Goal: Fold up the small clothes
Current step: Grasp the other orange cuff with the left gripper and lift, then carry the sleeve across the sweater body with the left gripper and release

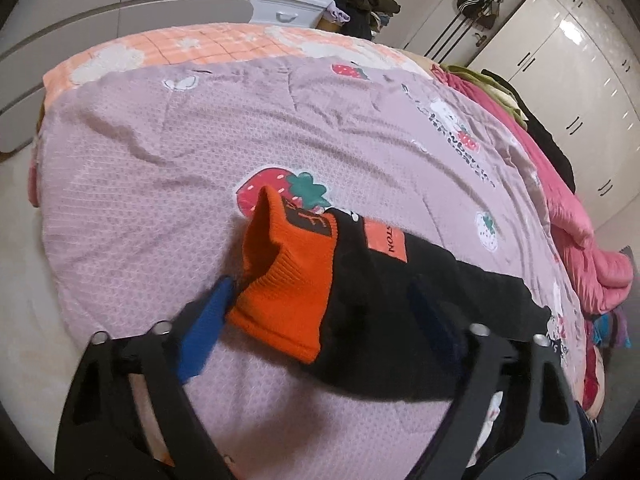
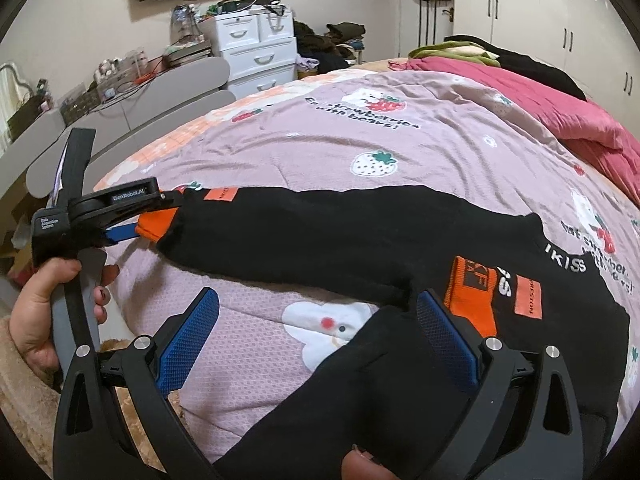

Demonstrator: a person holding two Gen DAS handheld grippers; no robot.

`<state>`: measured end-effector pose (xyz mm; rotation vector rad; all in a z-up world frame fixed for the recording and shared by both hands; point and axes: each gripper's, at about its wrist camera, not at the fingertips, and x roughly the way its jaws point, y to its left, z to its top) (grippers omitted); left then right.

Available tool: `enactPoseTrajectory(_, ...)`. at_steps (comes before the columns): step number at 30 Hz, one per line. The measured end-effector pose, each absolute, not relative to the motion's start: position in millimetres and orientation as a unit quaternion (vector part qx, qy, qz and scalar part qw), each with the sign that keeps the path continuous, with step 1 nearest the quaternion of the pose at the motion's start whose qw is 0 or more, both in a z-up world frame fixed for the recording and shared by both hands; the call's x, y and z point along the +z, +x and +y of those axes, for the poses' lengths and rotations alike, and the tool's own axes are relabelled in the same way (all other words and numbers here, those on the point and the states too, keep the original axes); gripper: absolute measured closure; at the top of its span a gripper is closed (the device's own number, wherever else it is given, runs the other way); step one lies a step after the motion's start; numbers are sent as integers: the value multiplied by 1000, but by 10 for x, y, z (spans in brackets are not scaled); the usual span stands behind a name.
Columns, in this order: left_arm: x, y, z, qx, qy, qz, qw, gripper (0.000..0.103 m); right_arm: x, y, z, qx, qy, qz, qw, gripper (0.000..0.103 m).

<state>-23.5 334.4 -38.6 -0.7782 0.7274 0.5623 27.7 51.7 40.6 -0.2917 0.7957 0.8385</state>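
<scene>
A black sweatshirt (image 2: 320, 236) with orange cuffs lies spread on the pink strawberry bedspread (image 2: 360, 140). One sleeve stretches out to the left and ends in an orange cuff (image 1: 288, 280). My left gripper (image 1: 320, 282) stands open around that cuff; its left blue pad (image 1: 208, 320) is at the cuff's edge and the other finger lies over the black sleeve. In the right wrist view a hand (image 2: 40, 320) holds the left gripper (image 2: 128, 232). My right gripper (image 2: 316, 294) is open above the garment's near part, beside the second orange cuff (image 2: 472, 292).
A crimson quilt (image 2: 560, 108) with dark clothes on it is heaped along the bed's right side. A white drawer unit (image 2: 256, 52) and a grey desk (image 2: 120, 112) stand beyond the bed's left edge. White wardrobes (image 2: 540, 4) fill the right wall.
</scene>
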Motion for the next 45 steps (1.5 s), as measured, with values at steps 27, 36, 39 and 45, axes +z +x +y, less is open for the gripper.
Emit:
enactPoseTrajectory(27,683,228,2496,97,-314,244,912,96,374,573,-866,262,-22,399,878,4)
enactPoseTrajectory(36,914,582,1936,28,-291,244,925,96,398,641,-1451,212,31,400,891,4)
enactPoseTrajectory(39,957,671,1746,5,-284,246,927,96,403,656,-1617,198,47,401,893,4)
enactPoseTrajectory(45,993,837,1403,-32,-272,254,928,96,420,662,-1898,174,63,397,899,4)
